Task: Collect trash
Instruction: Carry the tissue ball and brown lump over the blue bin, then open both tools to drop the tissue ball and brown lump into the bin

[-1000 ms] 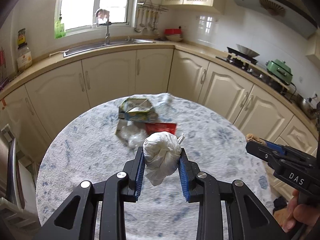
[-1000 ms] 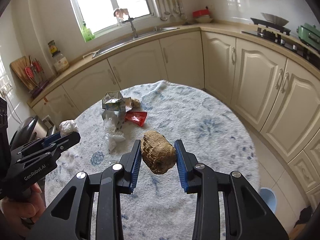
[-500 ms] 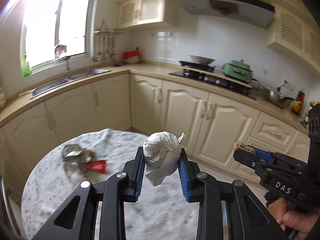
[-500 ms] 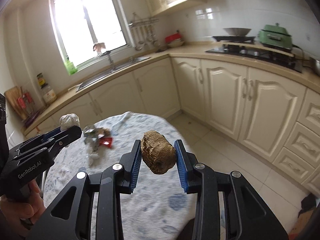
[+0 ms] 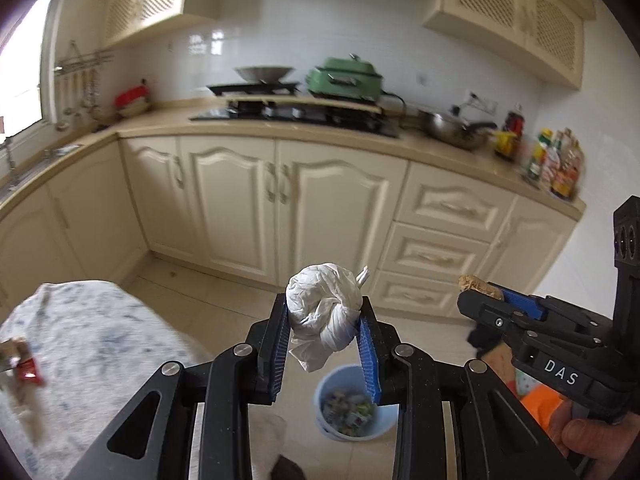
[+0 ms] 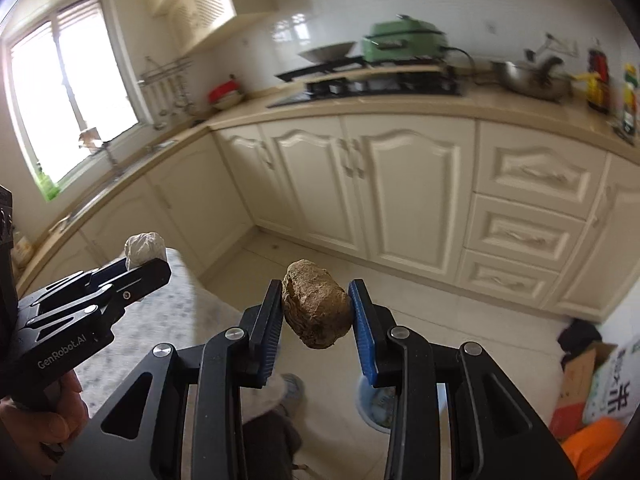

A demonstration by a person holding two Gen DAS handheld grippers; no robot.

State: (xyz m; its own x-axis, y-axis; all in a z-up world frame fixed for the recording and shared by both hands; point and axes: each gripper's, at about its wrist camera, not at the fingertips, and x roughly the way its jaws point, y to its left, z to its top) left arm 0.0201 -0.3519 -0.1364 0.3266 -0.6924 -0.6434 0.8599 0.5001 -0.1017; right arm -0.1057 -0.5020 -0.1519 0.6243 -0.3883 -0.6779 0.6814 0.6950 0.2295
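Carrying step: left gripper (image 5: 324, 330) clenches the white wad (image 5: 322, 310), right gripper (image 6: 316, 312) the brown lump (image 6: 316, 310) — both above the floor's blue bin (image 5: 352, 404). Next, I judge: center over it, release.

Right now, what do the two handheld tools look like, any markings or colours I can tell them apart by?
Both are matt black plastic frames with silver rivets and ribbed blue pads on the two fingers. The left tool carries white "GenRobot.AI" lettering on its side, seen from the right wrist camera; the right tool carries white "DAS" lettering, seen from the left wrist camera. No cables show. A bare hand grips the right handle; no sleeve is visible.
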